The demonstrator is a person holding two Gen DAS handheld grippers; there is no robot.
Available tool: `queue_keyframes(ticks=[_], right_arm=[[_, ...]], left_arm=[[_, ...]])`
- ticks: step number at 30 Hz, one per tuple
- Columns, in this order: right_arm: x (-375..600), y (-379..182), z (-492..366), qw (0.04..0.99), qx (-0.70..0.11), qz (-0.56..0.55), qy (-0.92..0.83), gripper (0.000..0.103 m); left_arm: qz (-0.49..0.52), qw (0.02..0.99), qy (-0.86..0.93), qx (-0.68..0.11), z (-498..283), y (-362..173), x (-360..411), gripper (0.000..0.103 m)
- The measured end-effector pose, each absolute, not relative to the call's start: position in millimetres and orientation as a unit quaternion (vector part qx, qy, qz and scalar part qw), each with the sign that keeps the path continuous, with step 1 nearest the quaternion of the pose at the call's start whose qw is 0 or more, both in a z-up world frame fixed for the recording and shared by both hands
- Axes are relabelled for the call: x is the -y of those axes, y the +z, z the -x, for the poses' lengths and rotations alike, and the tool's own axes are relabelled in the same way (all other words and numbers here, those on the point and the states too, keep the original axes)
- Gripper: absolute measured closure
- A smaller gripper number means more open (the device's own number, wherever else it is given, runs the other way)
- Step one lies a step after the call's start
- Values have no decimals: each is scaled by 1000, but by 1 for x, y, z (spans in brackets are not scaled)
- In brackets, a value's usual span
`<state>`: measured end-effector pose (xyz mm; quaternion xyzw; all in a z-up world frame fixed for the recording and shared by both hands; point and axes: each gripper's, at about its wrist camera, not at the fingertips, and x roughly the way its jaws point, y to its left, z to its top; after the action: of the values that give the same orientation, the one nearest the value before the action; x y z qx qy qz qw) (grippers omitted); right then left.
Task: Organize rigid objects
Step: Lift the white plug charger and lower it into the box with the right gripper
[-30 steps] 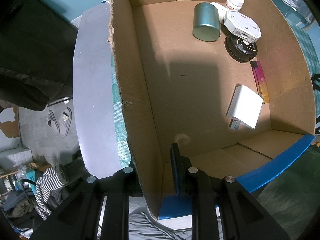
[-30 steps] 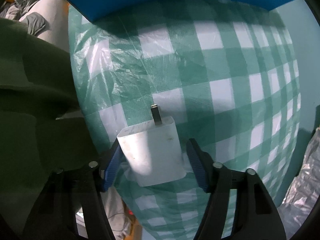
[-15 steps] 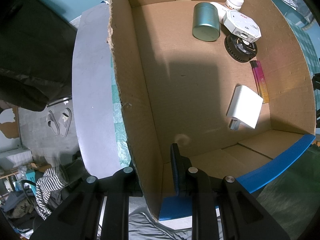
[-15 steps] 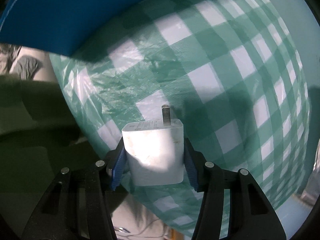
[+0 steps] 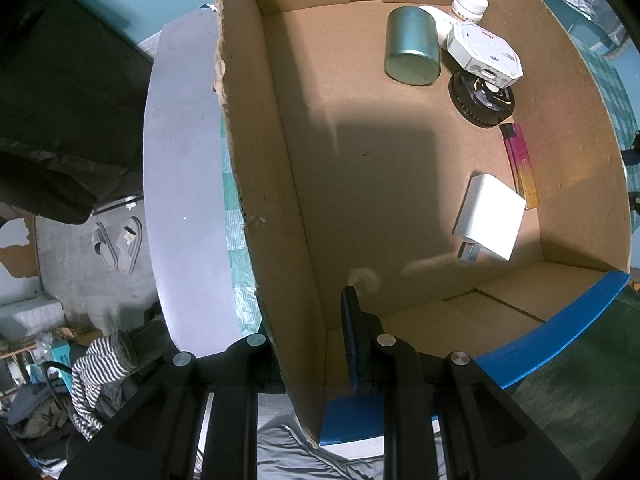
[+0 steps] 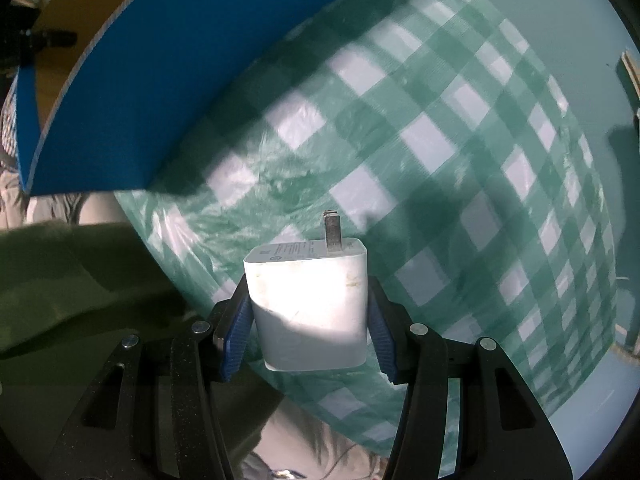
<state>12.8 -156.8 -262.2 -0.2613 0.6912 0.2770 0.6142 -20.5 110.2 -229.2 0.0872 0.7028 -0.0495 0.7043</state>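
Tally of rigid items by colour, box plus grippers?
White: 4 — charger in box, charger in right hand-held gripper, bottle, octagonal box
Green: 1 — tin
Black: 1 — gear disc
Pink-yellow: 1 — lighter
Total: 7
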Motion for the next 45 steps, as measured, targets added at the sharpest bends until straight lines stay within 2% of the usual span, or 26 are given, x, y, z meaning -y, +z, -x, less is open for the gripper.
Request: queue_keyframes(ticks=[12, 31, 45], right_arm=[[150, -222, -51, 648, -673, 230, 272, 50], [81, -171, -79, 685, -623, 231, 297, 50], [19, -178, -102, 686, -607, 255, 311, 52]], left_arm=[[-83, 705, -51, -702, 14, -229, -112, 83], [-80, 707, -52, -701, 14, -228, -115, 83], [-80, 708, -52, -699, 13, -227, -115, 83]])
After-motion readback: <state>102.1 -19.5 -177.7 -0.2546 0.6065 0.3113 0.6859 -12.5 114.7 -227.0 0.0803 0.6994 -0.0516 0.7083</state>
